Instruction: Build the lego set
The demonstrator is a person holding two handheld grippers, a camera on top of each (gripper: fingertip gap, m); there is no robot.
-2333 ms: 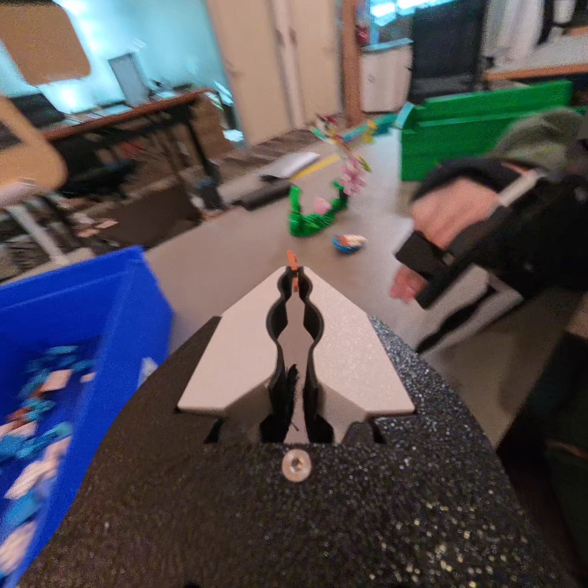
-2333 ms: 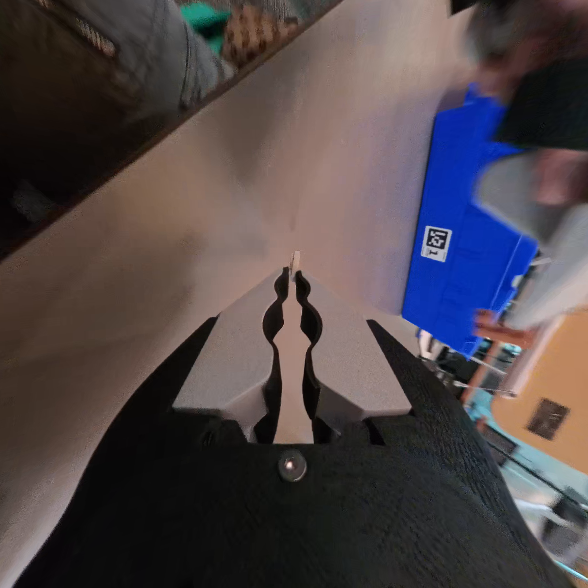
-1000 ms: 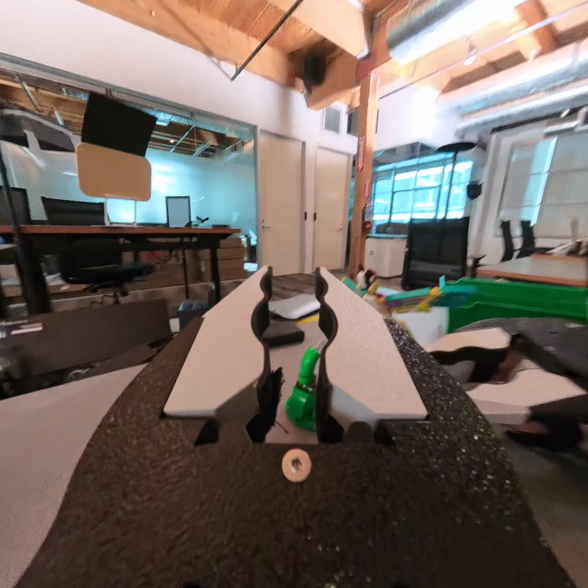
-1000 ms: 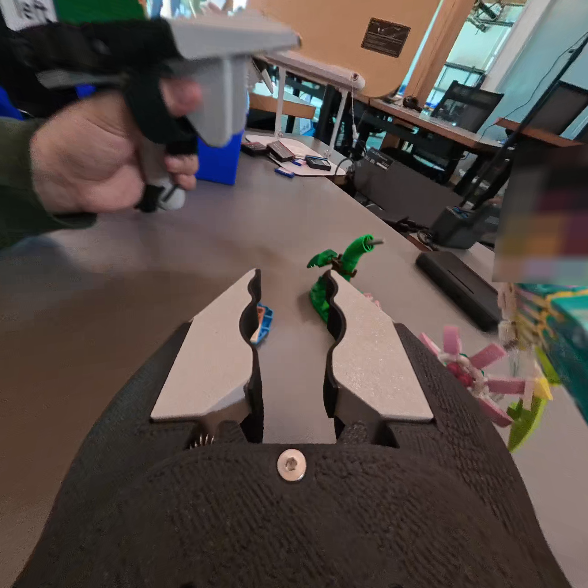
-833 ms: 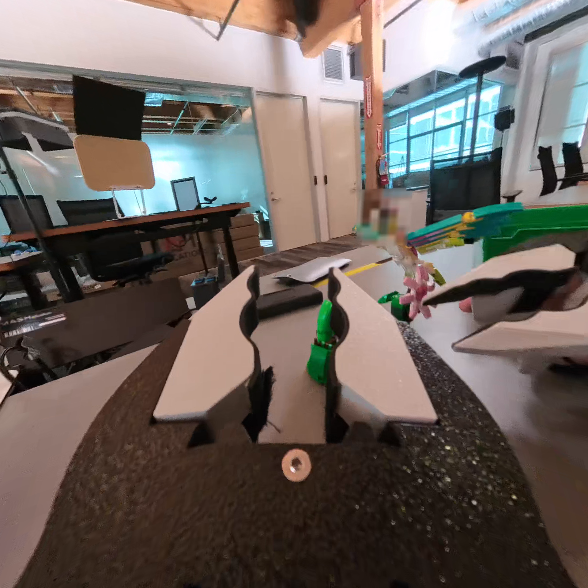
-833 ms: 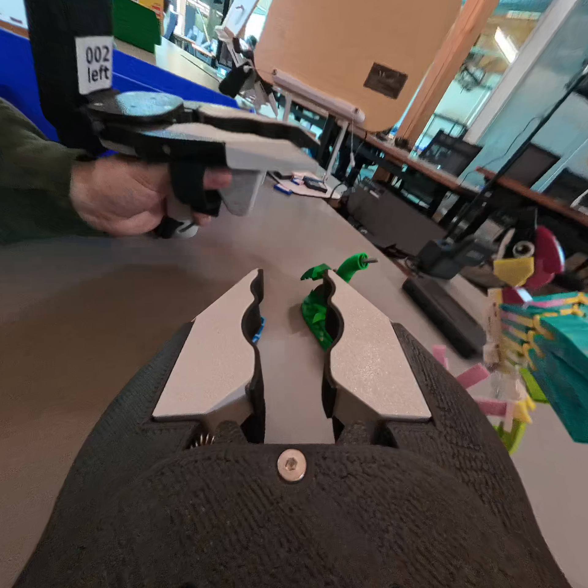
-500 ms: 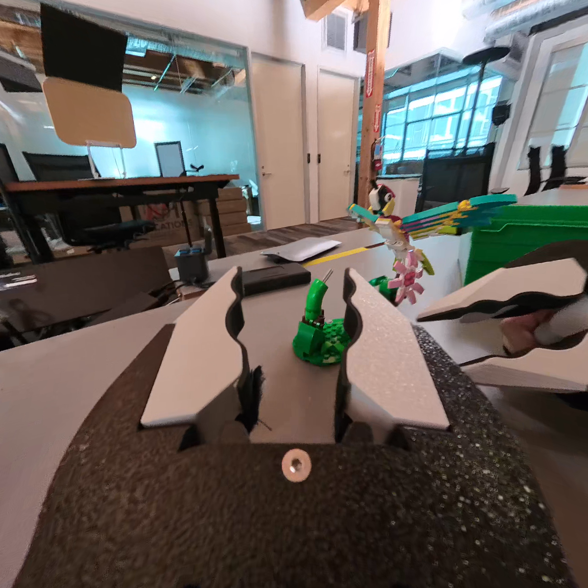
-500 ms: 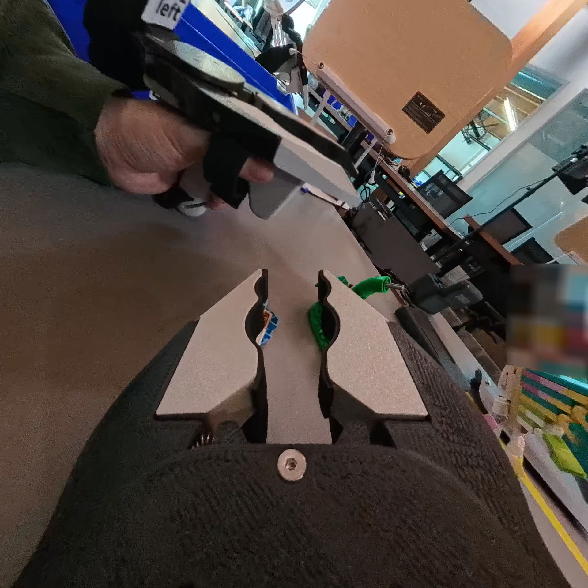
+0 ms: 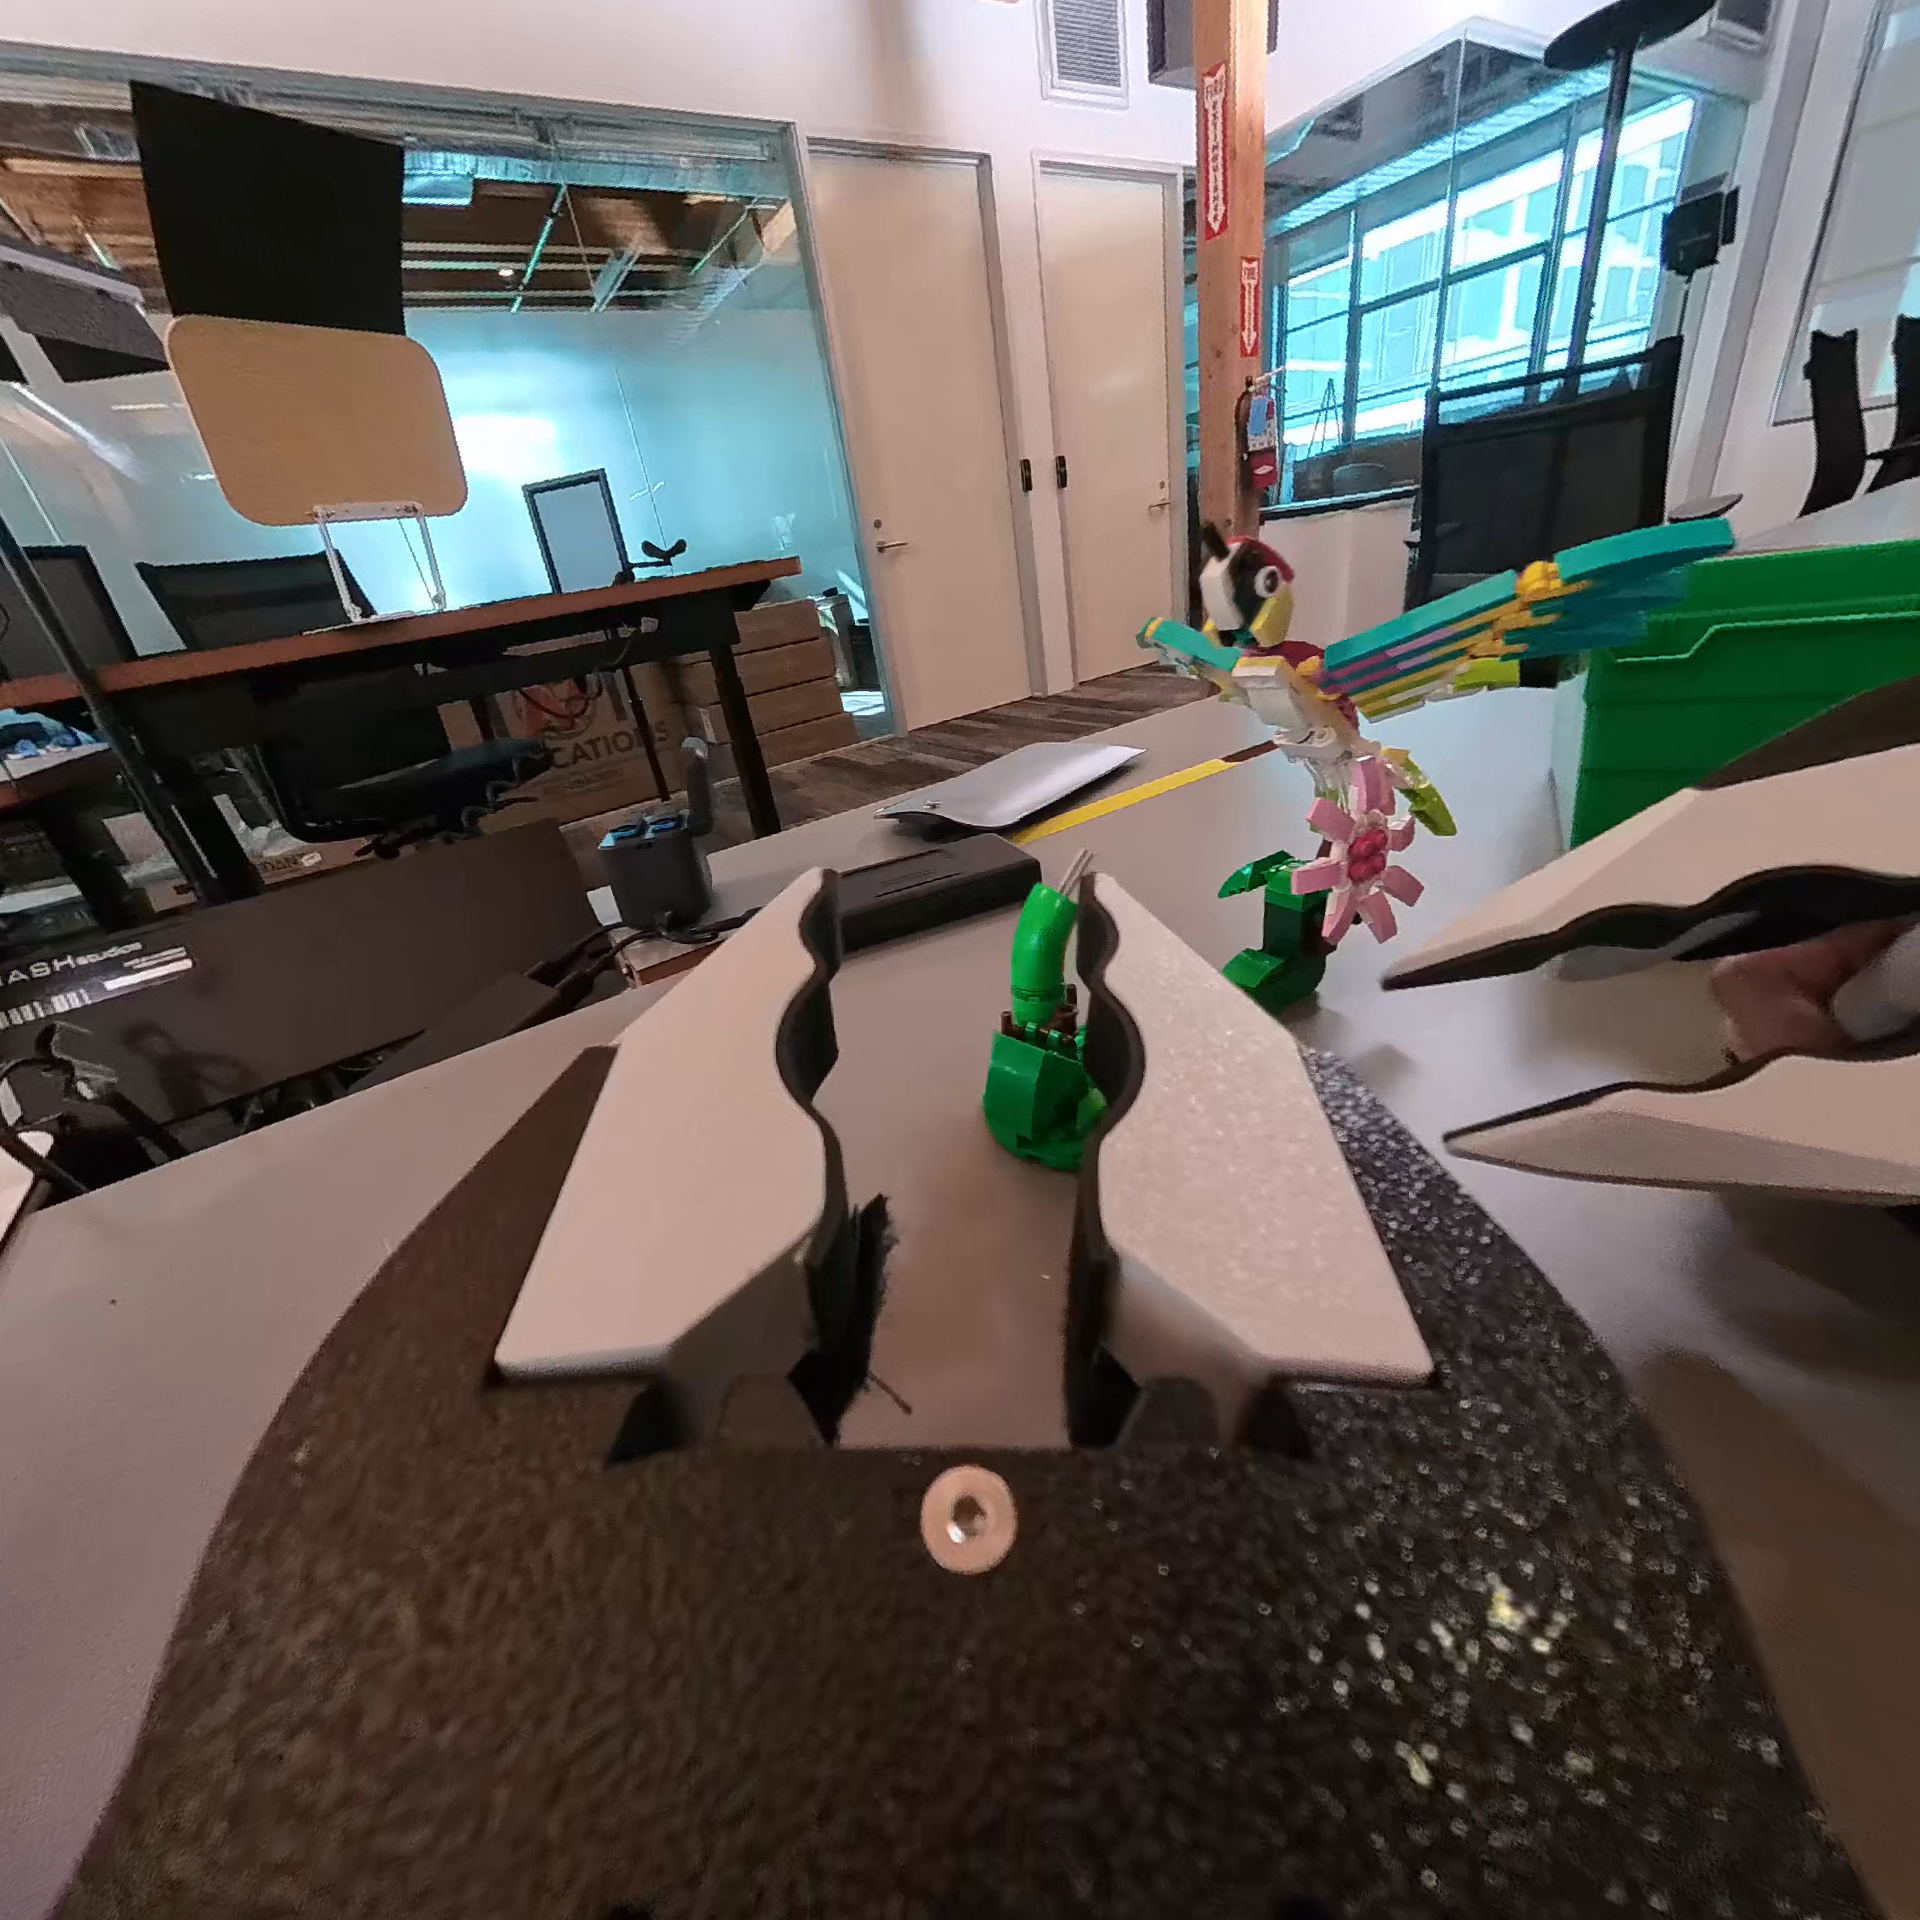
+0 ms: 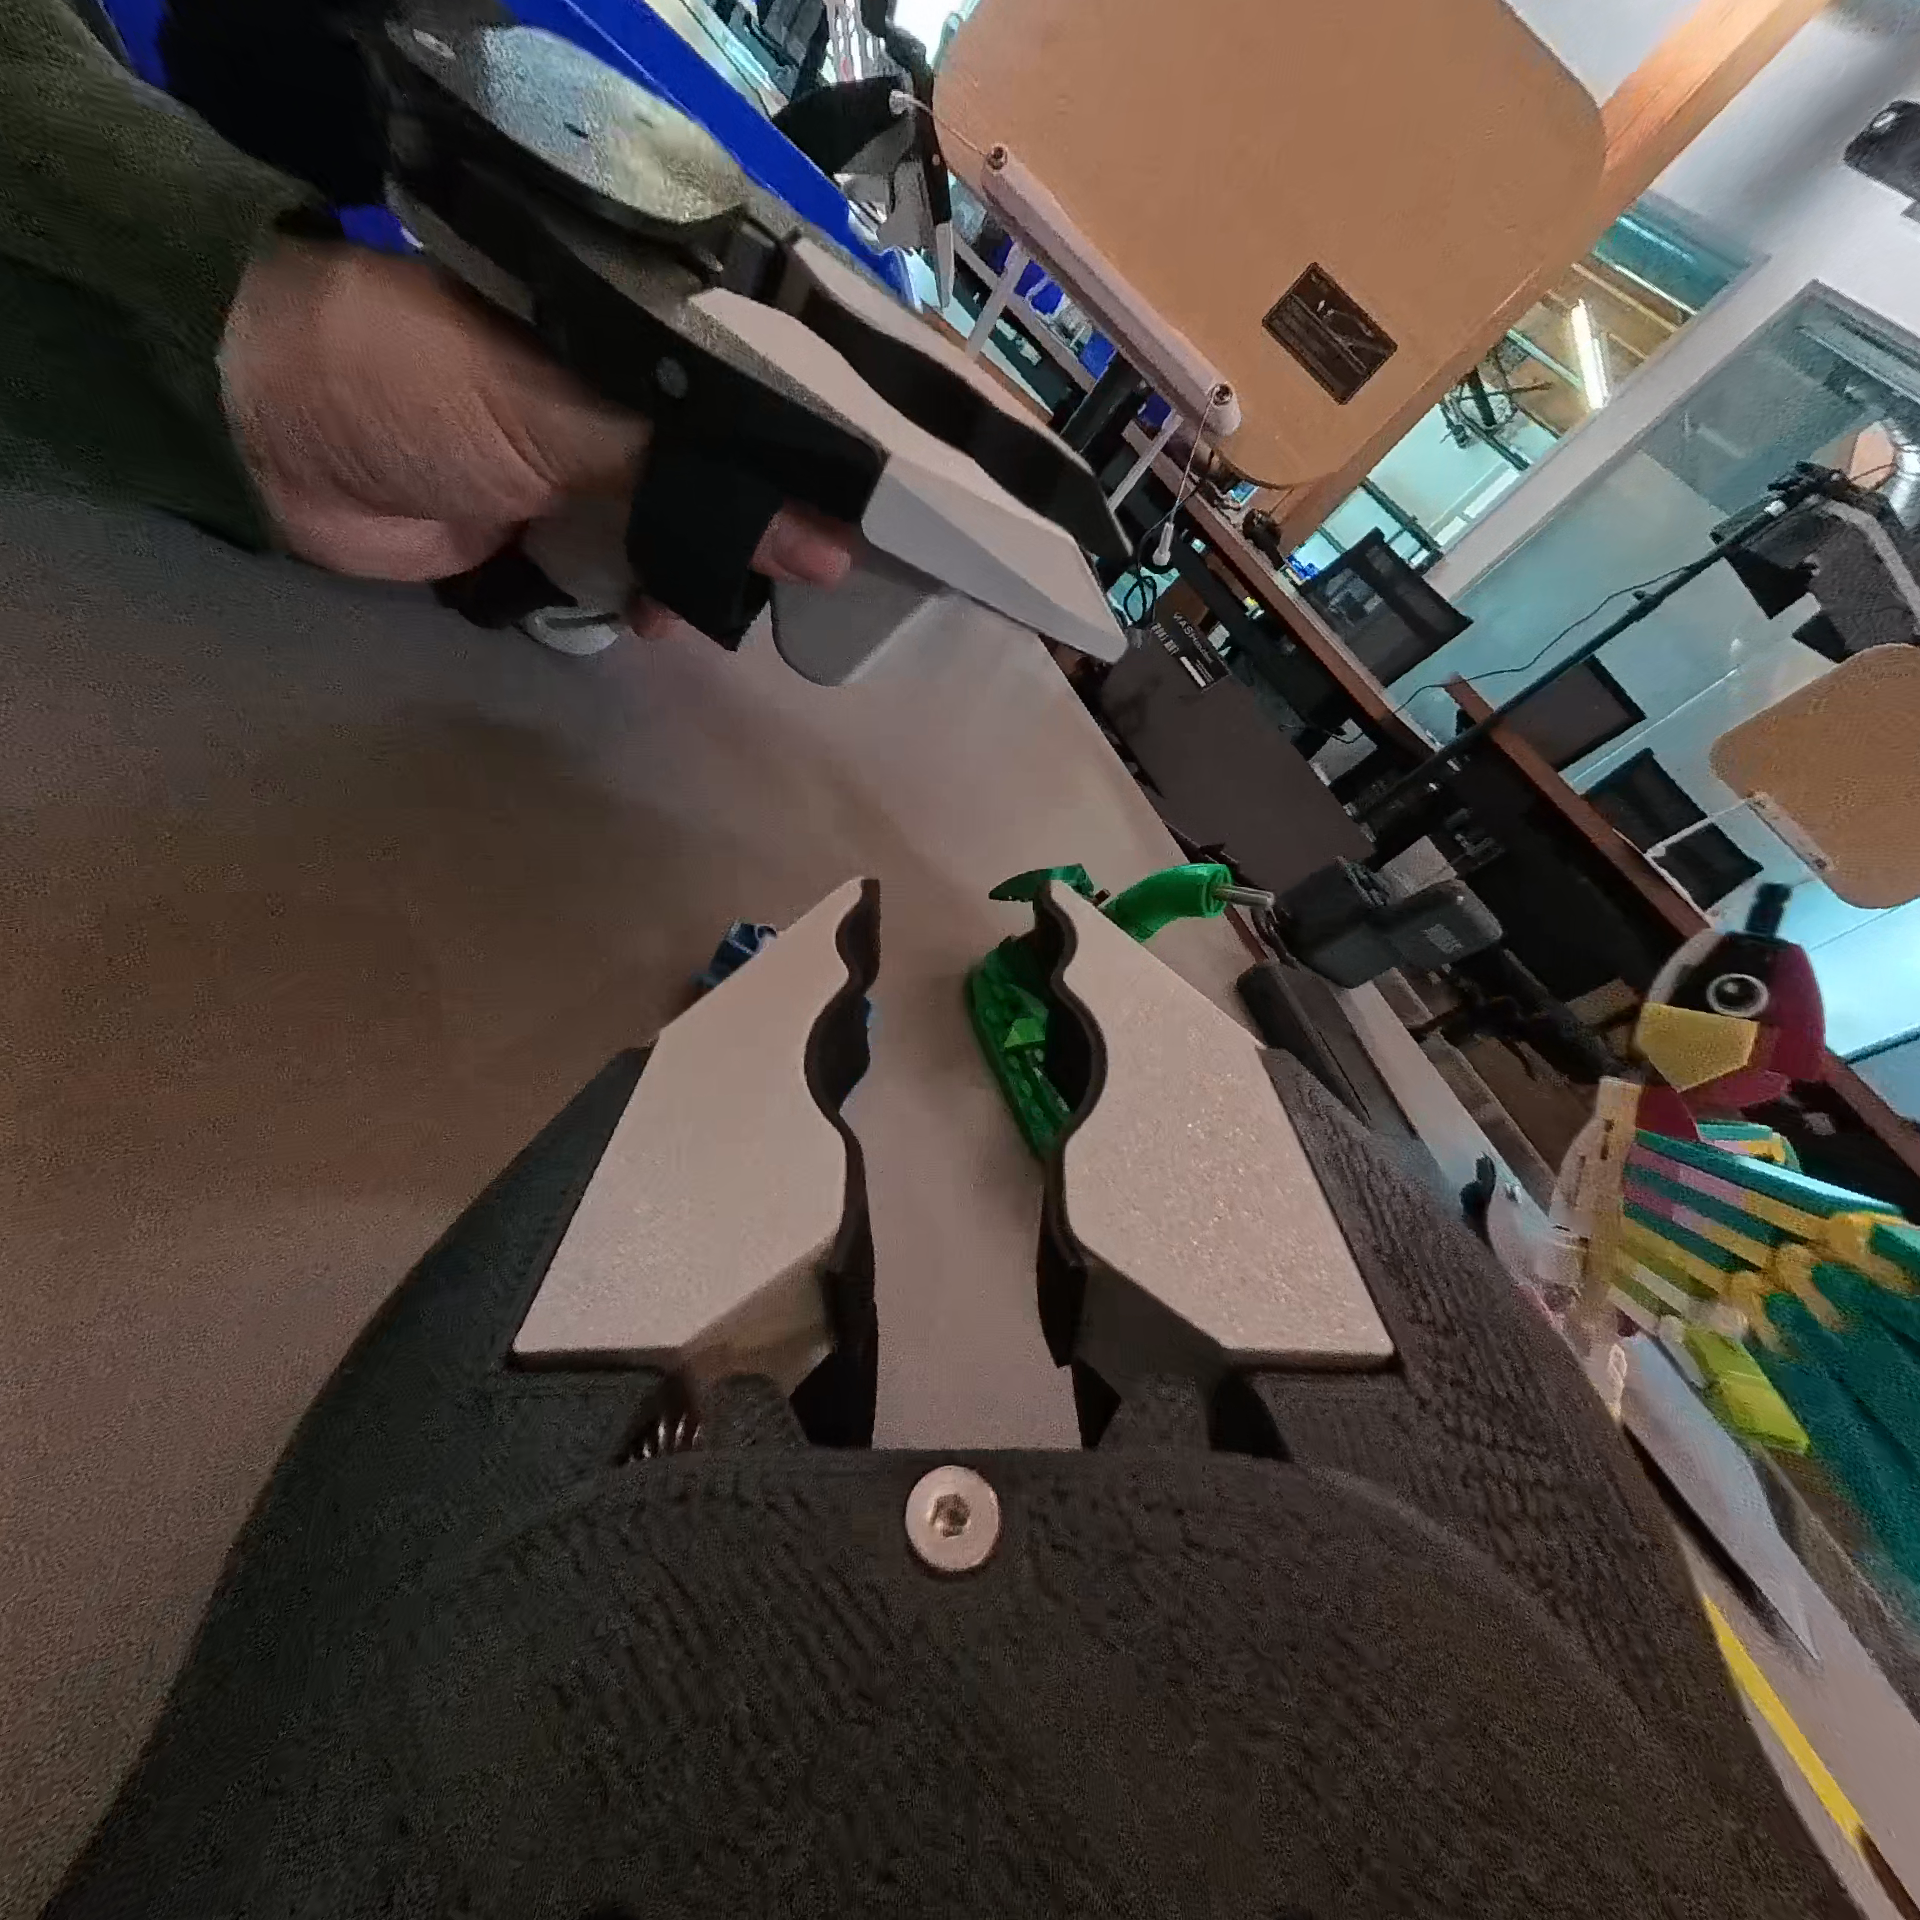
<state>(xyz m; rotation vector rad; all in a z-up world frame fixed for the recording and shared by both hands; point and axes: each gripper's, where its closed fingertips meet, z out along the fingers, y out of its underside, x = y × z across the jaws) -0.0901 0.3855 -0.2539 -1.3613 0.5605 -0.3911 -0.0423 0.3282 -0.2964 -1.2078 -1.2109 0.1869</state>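
Observation:
A green brick plant base with a curved stem (image 9: 1039, 1049) stands on the grey table (image 9: 260, 1299). My left gripper (image 9: 956, 894) is open and empty, low over the table, with the plant just inside its right finger. My right gripper (image 10: 954, 904) is open and empty, tilted, with the same plant (image 10: 1013, 1023) against its right finger. A small blue brick piece (image 10: 738, 945) lies by the right gripper's left fingertip. Each gripper shows in the other's view: the right one (image 9: 1418, 1060) comes in from the right, and the left one (image 10: 1122, 603) is held by a hand above the table.
A brick bird with teal wings (image 9: 1351, 665) stands on a green stalk with a pink flower (image 9: 1361, 852), just right of the plant. A green bin (image 9: 1745, 686), a black box (image 9: 935, 883) and a silver pouch (image 9: 1018, 790) lie beyond. A blue bin (image 10: 727, 114) is behind the left hand.
Both grippers were shut on small pieces 2.3 s ago and are now open and empty. Both have come down around the green plant. The left jaws widened, and the right gripper tilted.

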